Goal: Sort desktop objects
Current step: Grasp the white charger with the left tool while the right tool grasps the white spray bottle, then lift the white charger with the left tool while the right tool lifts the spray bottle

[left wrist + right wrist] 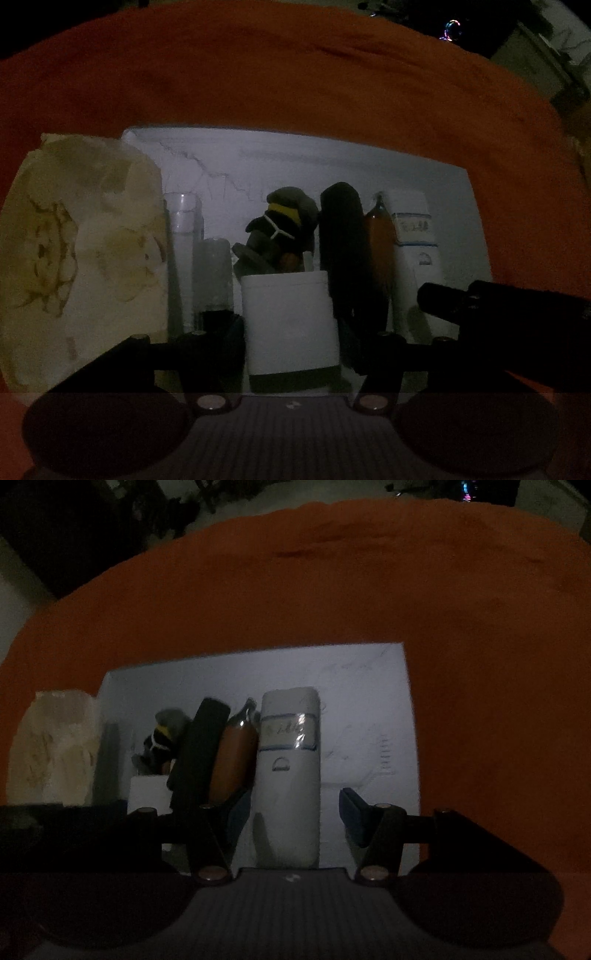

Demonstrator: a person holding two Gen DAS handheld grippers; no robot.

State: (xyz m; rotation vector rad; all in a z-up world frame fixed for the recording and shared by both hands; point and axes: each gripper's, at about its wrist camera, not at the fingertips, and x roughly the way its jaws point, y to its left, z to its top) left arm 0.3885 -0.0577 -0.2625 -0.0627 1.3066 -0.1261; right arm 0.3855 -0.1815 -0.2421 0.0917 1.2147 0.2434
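Note:
A row of objects lies on a white sheet (332,166) over an orange cloth. In the left wrist view my left gripper (291,332) is open around a white box (290,321), with a small figure (284,229), a black case (343,251), a brown pouch (380,251) and a white device (417,251) behind and to the right. In the right wrist view my right gripper (291,812) is open around the white device (290,775); the brown pouch (232,760) and black case (199,757) lie to its left.
A crumpled cream paper (81,258) lies at the left, also in the right wrist view (55,746). Clear tubes (184,251) stand beside it. The right gripper's dark arm (498,306) enters the left wrist view. The orange cloth (332,590) stretches beyond; dark furniture stands behind.

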